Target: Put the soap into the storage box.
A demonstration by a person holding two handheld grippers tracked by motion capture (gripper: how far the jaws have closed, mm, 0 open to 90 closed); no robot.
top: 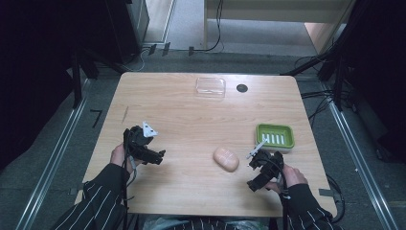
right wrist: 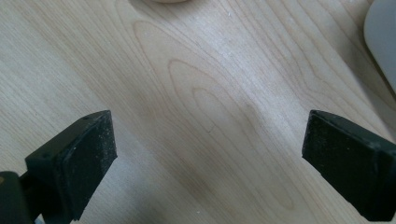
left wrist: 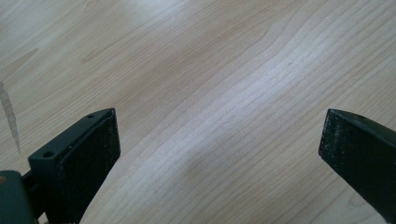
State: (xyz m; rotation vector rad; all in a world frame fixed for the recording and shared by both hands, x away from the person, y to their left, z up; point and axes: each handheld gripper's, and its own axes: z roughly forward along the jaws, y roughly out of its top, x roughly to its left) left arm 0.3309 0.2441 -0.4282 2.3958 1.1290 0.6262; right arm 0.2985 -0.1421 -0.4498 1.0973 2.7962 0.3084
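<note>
Your left gripper point(top: 154, 154): you hold it over the near left part of the wooden table point(top: 182, 120), its grey three-cornered plate on top. In the left gripper view point(left wrist: 219, 140) the two black jaws stand wide apart with bare wood grain between them; nothing is held.

Your right gripper point(top: 254, 173): you hold it near the table's near right edge. In the right gripper view point(right wrist: 208, 140) its jaws are spread wide, with plain tabletop between the pads and nothing gripped.

Soap bar point(top: 226, 158): a peach-coloured, rounded bar lying flat on the wood, to the left of your right gripper and near it, not touching. It sits between your two grippers, closer to the right one. In the right gripper view a sliver of it point(right wrist: 166, 1) shows at the top edge, ahead of the jaws.

Green soap dish point(top: 275, 135): a rectangular tray with a slotted floor, just beyond your right gripper and slightly to its right. It is apart from the soap bar.

Clear lid point(top: 210, 86): a transparent rectangular piece at the far side of the table, well apart from both your grippers.

Dark round spot point(top: 242, 88): on the tabletop just right of the clear lid.

Your sleeves: dark with thin pale stripes, coming in from the near edge.
</note>
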